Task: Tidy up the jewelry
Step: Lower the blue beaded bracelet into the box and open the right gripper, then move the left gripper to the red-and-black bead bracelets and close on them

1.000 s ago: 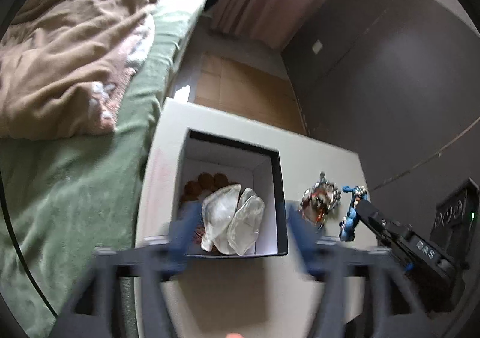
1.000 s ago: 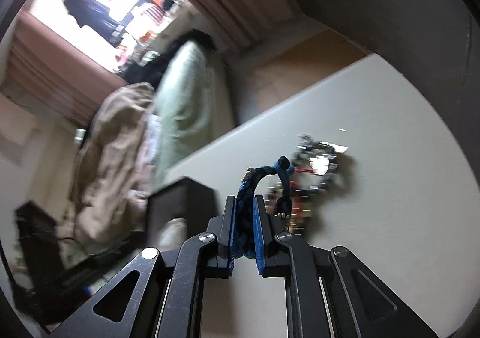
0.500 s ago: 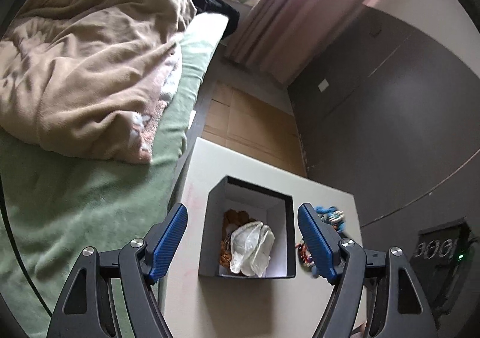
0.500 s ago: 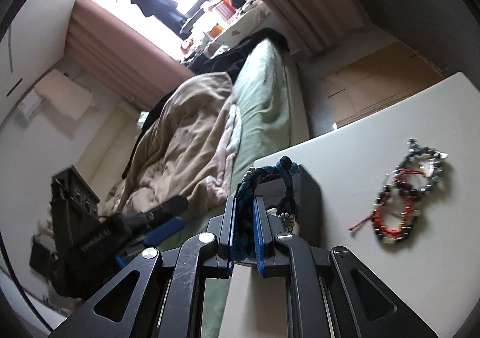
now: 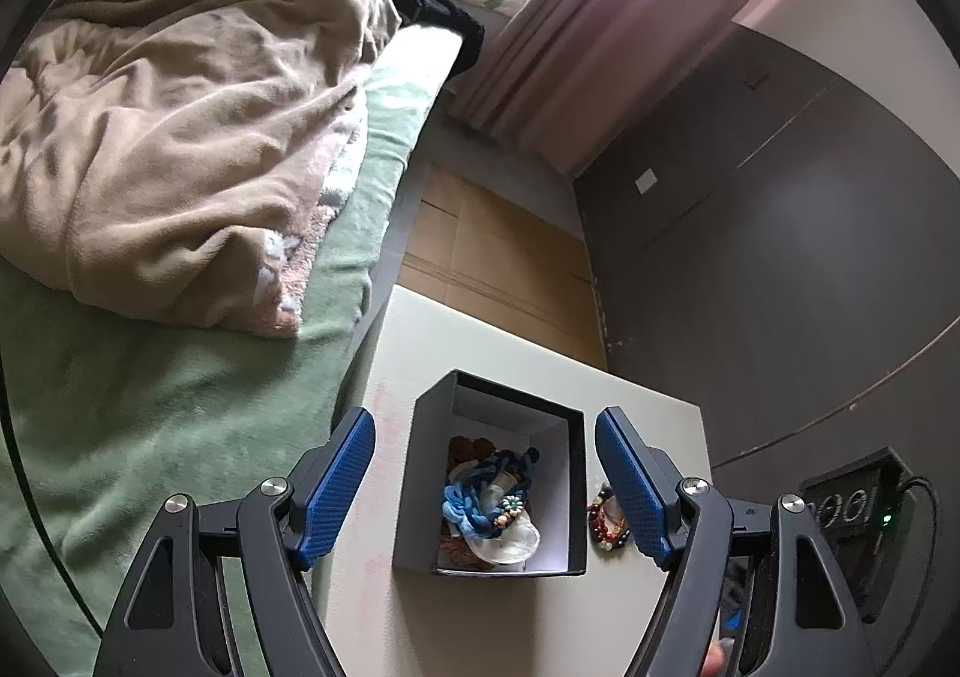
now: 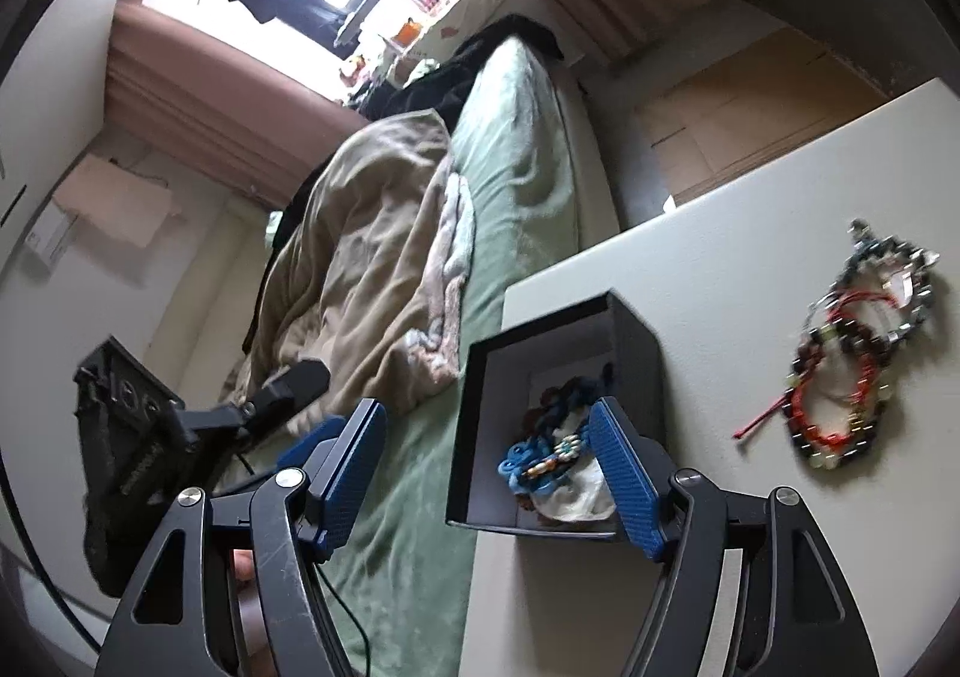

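Note:
A black box [image 5: 420,473] [image 6: 636,341] with a white inside stands on the pale table [image 5: 360,605]. In it lies a blue braided bracelet [image 5: 480,491] [image 6: 540,455] on top of a clear bag and brown beads. A heap of beaded bracelets [image 6: 852,371] [image 5: 606,518] with red cord lies on the table right of the box. My left gripper [image 5: 486,488] hangs open above the box with nothing between its fingers. My right gripper [image 6: 489,473] is over the box's near corner, its jaws opening, and the blue bracelet has dropped clear of the pads.
A bed [image 5: 150,377] with a green sheet and a tan blanket [image 5: 180,125] runs along the table's left side. A dark wall [image 5: 780,257] and a brown curtain [image 5: 576,47] stand behind. Flattened cardboard [image 5: 498,251] lies on the floor beyond the table.
My right gripper carried the blue bracelet from the table over the box, then let it go; it now lies in the box. My left gripper rose and drew back from the box.

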Action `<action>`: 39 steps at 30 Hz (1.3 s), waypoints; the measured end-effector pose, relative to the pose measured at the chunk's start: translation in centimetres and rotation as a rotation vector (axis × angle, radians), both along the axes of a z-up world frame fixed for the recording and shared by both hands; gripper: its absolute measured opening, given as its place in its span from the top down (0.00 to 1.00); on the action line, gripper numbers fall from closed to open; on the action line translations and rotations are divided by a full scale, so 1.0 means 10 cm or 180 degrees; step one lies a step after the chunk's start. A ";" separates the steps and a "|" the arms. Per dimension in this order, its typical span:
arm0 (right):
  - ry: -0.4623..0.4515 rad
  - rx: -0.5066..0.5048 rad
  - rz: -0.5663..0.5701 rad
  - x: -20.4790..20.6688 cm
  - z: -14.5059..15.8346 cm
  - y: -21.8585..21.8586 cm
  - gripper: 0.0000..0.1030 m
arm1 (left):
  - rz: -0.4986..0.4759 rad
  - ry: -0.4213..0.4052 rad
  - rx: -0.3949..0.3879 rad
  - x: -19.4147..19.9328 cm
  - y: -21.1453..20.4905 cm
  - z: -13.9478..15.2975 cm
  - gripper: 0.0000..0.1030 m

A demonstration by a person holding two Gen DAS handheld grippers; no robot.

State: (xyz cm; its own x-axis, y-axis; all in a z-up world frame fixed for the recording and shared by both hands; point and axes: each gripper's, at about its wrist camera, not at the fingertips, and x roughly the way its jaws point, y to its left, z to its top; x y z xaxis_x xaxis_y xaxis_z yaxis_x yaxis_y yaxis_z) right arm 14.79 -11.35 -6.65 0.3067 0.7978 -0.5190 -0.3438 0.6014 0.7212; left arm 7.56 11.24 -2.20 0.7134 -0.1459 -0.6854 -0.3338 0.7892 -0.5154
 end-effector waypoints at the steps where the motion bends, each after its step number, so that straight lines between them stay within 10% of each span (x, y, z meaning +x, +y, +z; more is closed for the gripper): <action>1: -0.0014 -0.0003 -0.0034 0.00 0.02 -0.06 0.31 | -0.0005 -0.0003 0.0015 0.00 -0.02 0.01 0.26; 19: 0.0036 -0.0355 -0.0707 0.03 0.10 -1.10 0.31 | -0.0519 -0.0064 0.0386 0.12 -0.84 0.02 0.27; 39: 0.0481 -0.0910 -0.1071 0.27 -0.12 -1.77 0.31 | -0.1255 0.0078 0.0670 0.52 -1.74 -0.33 0.66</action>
